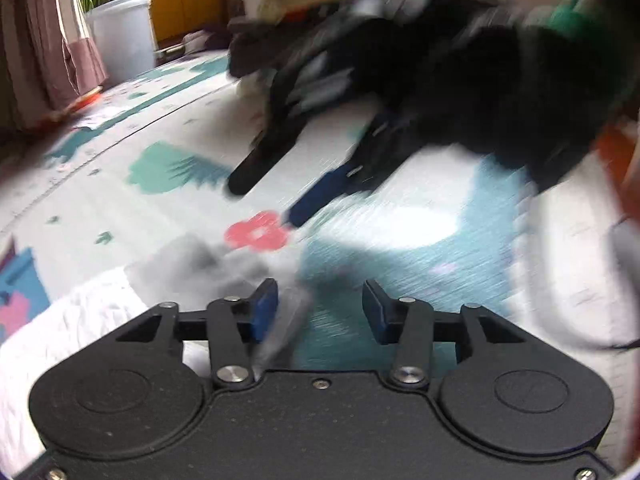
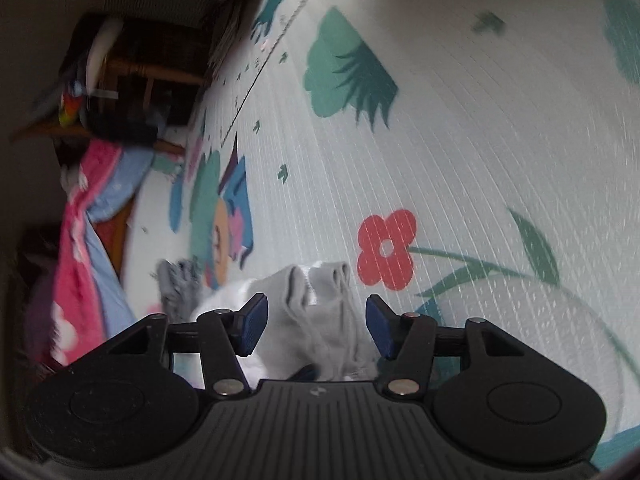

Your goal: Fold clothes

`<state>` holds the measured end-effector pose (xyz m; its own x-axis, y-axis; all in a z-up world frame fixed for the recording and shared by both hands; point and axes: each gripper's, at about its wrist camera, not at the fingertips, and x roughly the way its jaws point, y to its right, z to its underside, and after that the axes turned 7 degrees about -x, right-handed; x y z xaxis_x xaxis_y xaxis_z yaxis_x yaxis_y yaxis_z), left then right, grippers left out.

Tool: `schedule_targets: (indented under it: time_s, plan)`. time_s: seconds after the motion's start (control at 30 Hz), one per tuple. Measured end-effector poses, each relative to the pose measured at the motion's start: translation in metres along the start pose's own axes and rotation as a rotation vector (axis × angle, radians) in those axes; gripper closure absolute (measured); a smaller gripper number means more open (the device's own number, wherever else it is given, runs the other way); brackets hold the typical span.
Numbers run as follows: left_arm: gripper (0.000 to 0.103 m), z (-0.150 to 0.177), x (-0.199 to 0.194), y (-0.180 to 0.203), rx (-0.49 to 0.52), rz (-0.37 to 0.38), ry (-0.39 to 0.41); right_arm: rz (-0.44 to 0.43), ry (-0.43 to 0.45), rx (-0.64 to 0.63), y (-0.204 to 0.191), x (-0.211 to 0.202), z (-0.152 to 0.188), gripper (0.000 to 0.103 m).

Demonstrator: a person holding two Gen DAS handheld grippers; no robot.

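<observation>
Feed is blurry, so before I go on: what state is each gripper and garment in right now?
left gripper: open, grey cloth beside one pad.
right gripper: open, nothing pinched.
grey garment: bunched, lying on the mat between the right gripper's pads.
white garment: crumpled on the mat.

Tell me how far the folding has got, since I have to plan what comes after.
Done: nothing clearly; no neat stack shows. In hand: a grey garment lies bunched between the right gripper's jaws, which are apart and not pressing it. The left gripper is open too, with blurred grey cloth beside one jaw. Left: that garment, the white cloth and the pink and blue fabric at the mat's edge.
</observation>
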<state>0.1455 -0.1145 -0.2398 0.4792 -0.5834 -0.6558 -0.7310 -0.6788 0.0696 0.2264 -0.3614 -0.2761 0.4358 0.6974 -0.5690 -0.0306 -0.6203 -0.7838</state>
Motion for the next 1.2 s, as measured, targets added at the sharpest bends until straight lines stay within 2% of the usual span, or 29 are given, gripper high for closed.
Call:
schedule_targets:
  time_s: [0.1,0.17,0.23,0.3,0.4,0.43,0.47,0.5,0.6,0.7,0.73,0.77,0.8,0.9,0.93,1.0,1.07,1.13,1.2]
  plan:
    - [0.058,-0.001,-0.040,-0.012,-0.089,0.009,0.053,0.024,-0.019,-0.155,-0.025,0.005,-0.001,0.048]
    - [0.058,0.007,-0.064,-0.028,-0.151,-0.062,0.092,0.040,-0.032,-0.213,-0.038,0.015,-0.003,0.048]
    - [0.058,0.016,-0.085,-0.049,-0.206,-0.170,0.123,0.066,-0.034,-0.247,-0.047,0.027,-0.007,0.048]
    - [0.058,0.029,-0.097,-0.077,-0.300,-0.245,0.115,0.102,-0.035,-0.298,-0.055,0.041,-0.013,0.046]
    - [0.058,0.053,-0.096,-0.104,-0.412,-0.279,0.062,0.117,-0.039,-0.364,-0.064,0.055,-0.020,0.048]
    - [0.058,0.059,-0.094,-0.106,-0.414,-0.277,0.049,0.116,-0.056,-0.394,-0.067,0.058,-0.020,0.075]
    - [0.058,0.064,-0.091,-0.105,-0.402,-0.288,0.041,0.114,-0.078,-0.428,-0.071,0.062,-0.019,0.092]
    - [0.058,0.065,-0.089,-0.102,-0.388,-0.291,0.040,0.107,-0.091,-0.452,-0.074,0.062,-0.017,0.095]
    - [0.058,0.062,-0.086,-0.097,-0.379,-0.285,0.069,0.017,-0.033,-0.424,-0.082,0.037,-0.018,0.095]
    - [0.058,0.064,-0.073,-0.091,-0.349,-0.261,0.064,-0.005,0.011,-0.402,-0.082,0.011,-0.019,0.096]
    - [0.057,0.066,-0.065,-0.087,-0.317,-0.263,0.034,0.032,-0.001,-0.397,-0.079,0.009,-0.017,0.095]
    - [0.055,0.066,-0.058,-0.082,-0.283,-0.272,0.013,0.104,-0.034,-0.403,-0.073,0.012,-0.014,0.093]
    - [0.055,0.063,-0.055,-0.079,-0.267,-0.282,0.018,0.184,-0.071,-0.414,-0.067,0.016,-0.011,0.086]
    - [0.054,0.059,-0.065,-0.082,-0.326,-0.273,0.028,0.307,-0.025,-0.477,-0.071,0.005,-0.001,0.077]
    - [0.054,0.058,-0.071,-0.083,-0.341,-0.266,0.042,0.308,-0.011,-0.532,-0.080,0.003,0.005,0.072]
    - [0.054,0.056,-0.087,-0.086,-0.368,-0.261,0.079,0.280,0.012,-0.674,-0.106,0.001,0.017,0.072]
    - [0.054,0.055,-0.100,-0.091,-0.388,-0.265,0.109,0.245,-0.010,-0.849,-0.132,0.014,0.037,0.067]
    - [0.054,0.054,-0.101,-0.101,-0.372,-0.263,0.124,0.228,-0.042,-1.000,-0.148,0.034,0.057,0.056]
    - [0.054,0.055,-0.098,-0.112,-0.335,-0.251,0.137,0.228,-0.067,-1.140,-0.158,0.052,0.075,0.055]
